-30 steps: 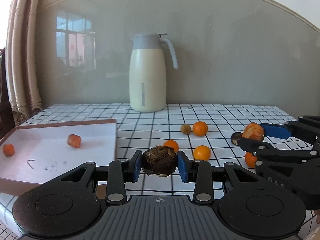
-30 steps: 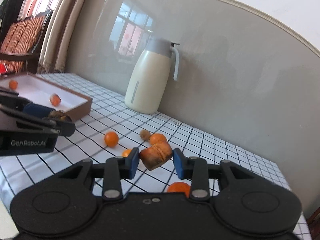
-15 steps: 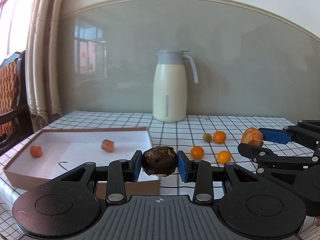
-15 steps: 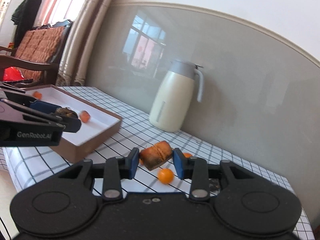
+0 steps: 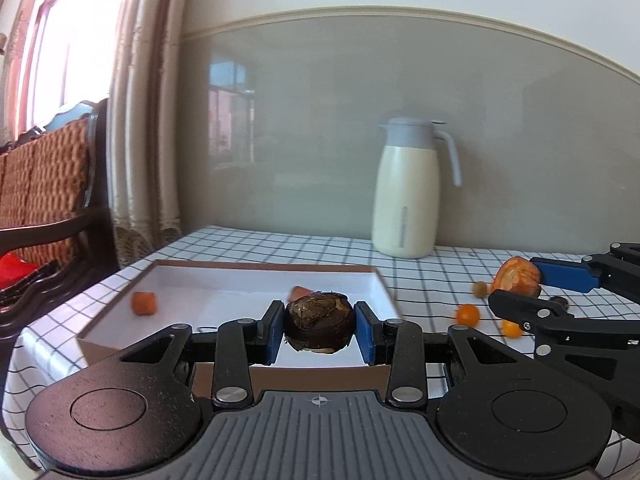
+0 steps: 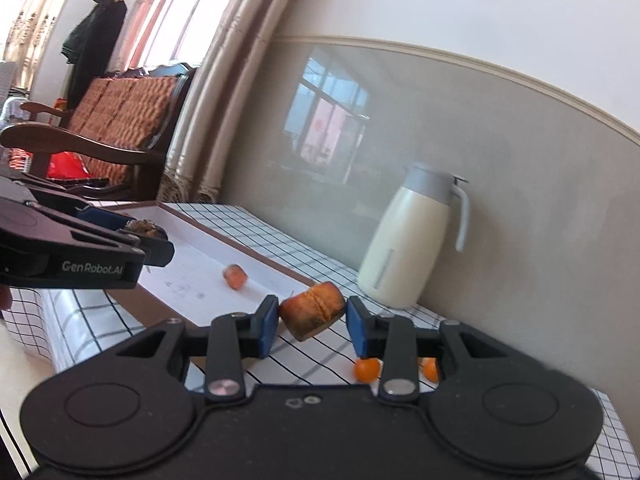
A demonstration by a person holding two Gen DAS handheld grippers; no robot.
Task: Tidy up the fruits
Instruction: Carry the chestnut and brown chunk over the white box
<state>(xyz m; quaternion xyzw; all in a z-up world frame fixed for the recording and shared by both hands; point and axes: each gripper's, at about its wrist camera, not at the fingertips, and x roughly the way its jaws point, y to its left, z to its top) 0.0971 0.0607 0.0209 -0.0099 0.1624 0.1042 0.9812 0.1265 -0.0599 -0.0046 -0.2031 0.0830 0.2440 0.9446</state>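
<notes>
Behind the tray [image 5: 120,344], only the right view shows a coat [image 6: 94,40]; both tongs clamp fruit.

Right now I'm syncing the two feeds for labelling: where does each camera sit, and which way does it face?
Left wrist: on the left gripper, facing across the table into the white tray; its fingers clamp a dark round fruit; the right gripper shows at right.
Right wrist: on the right gripper, angled toward the tray's far side; its fingers clamp an orange-brown chunk; the left gripper shows at left.
Shared: tray, cream jug, small oranges.
</notes>
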